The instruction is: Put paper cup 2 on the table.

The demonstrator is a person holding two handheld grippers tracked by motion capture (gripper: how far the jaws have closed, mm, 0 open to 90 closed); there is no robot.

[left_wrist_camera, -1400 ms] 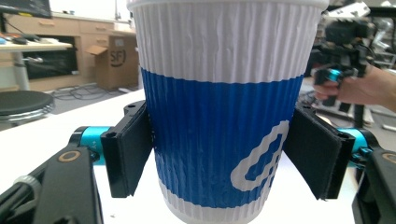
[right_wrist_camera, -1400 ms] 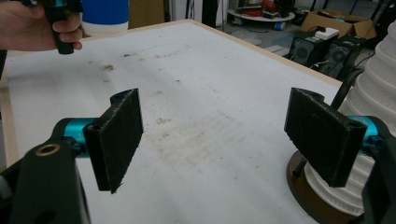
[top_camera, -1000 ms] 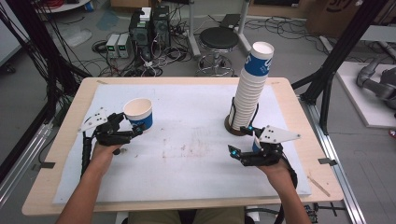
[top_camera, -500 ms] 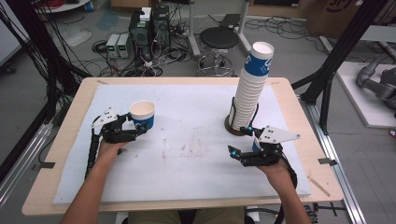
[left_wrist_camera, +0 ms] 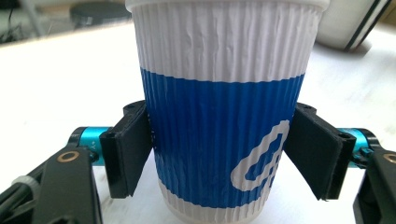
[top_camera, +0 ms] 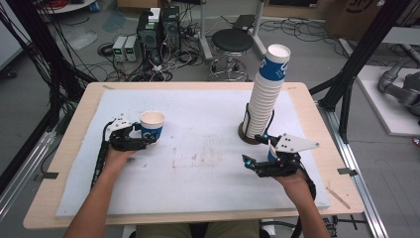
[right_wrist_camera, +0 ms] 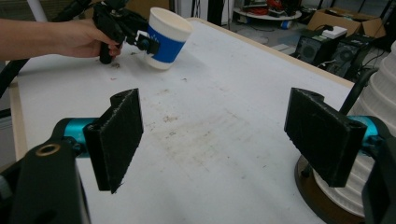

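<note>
Left hand-held gripper [top_camera: 143, 141]: jaws closed against the sides of a paper cup [top_camera: 151, 125], upright at desk [top_camera: 198, 94] left. Right hand-held gripper [top_camera: 255, 163]: jaws wide apart, empty, beside the cup stack [top_camera: 265, 94].

Left tool [top_camera: 146, 140] lowered cup [top_camera: 151, 126] onto table [top_camera: 208, 163].

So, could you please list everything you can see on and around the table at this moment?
Paper cup: one, white and blue, left part of table, between the left gripper's jaws.
Cup stack: one tall, white, blue on top, on a dark base, right rear.
Table: one, wooden edge, white cover.
Stool: one, black, behind table.
Computer boxes: dark, on floor behind.
Left gripper: black, closed on cup.
Right gripper: black, open, front right.
</note>
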